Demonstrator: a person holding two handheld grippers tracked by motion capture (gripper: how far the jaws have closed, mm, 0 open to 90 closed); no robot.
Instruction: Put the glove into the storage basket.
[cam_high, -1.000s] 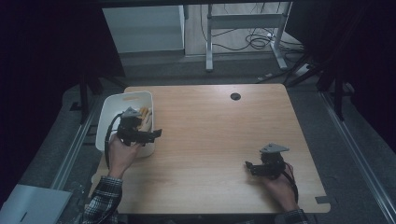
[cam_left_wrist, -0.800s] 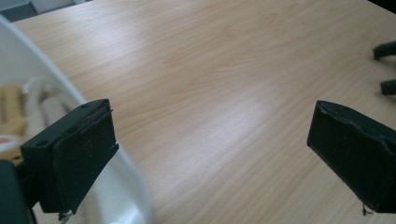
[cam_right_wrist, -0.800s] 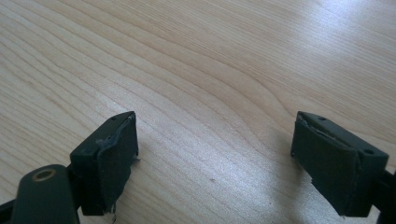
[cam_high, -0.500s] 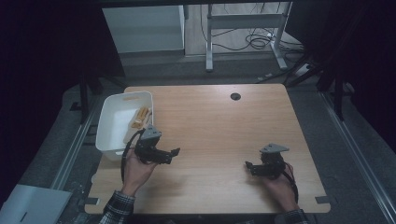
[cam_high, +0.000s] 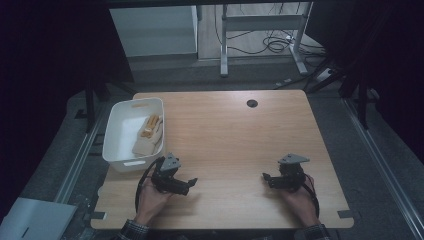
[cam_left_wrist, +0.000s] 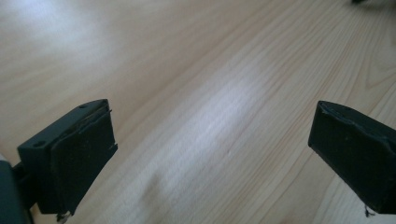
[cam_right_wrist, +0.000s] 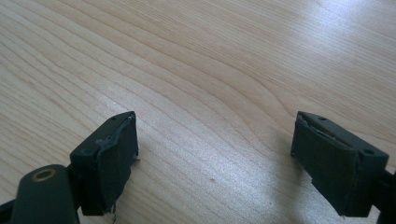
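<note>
Left gripper (cam_high: 181, 183), right gripper (cam_high: 272, 179): fingers released, resting idle on light wooden counter (cam_high: 225, 130); tan objects (cam_high: 147, 132) lying stowed in white plastic bin (cam_high: 116, 131) far left.

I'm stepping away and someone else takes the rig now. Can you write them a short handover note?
Left gripper: open, empty, low over the table near its front left.
Right gripper: open, empty, near the front right.
White bin at the table's left edge holds tan pieces.
Done: pieces lie in the bin.
Left: apparently nothing to pick up on the tabletop; check before closing out.
</note>
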